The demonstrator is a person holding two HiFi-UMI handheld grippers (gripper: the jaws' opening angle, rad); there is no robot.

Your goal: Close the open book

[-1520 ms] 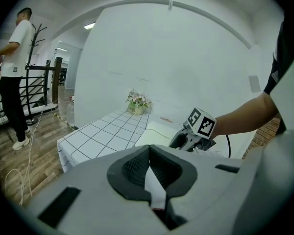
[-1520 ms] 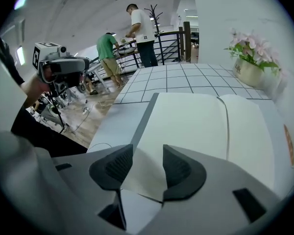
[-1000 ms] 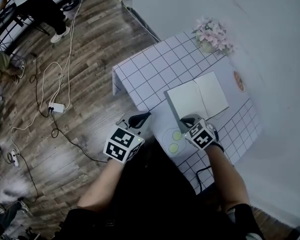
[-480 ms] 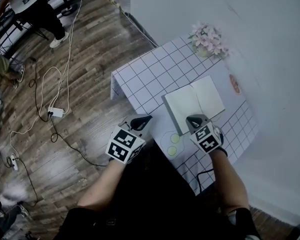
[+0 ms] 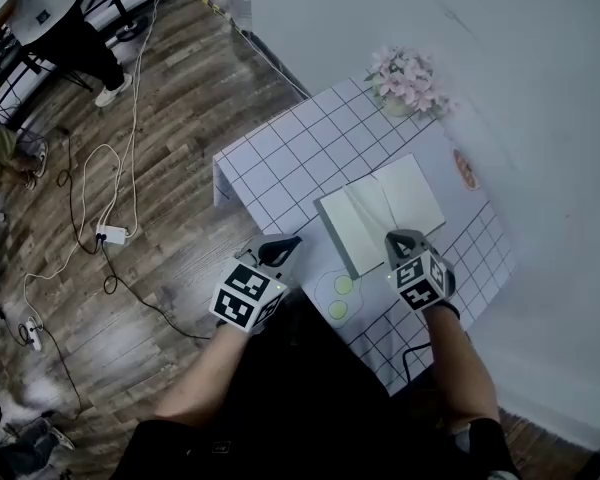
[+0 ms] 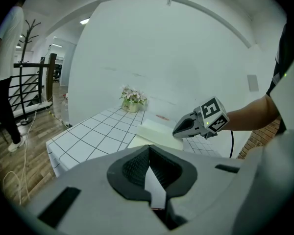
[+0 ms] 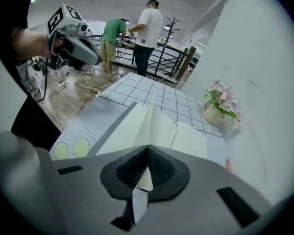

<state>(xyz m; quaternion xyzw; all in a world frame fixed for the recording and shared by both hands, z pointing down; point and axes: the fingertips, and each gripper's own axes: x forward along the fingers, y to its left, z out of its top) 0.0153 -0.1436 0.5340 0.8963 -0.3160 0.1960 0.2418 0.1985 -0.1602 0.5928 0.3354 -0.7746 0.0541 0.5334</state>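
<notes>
Mid-close: the right gripper (image 5: 393, 238) pinches 1 raised leaf of the open cream-paged book (image 5: 408, 193) (left gripper (image 5: 286, 244) clenched, empty); next, probably swing it over.

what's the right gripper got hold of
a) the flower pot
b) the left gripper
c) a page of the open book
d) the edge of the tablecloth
c: in the right gripper view a cream page rises from the open book straight into the shut jaws of the right gripper, while the flower pot stands apart at the far corner.
</notes>
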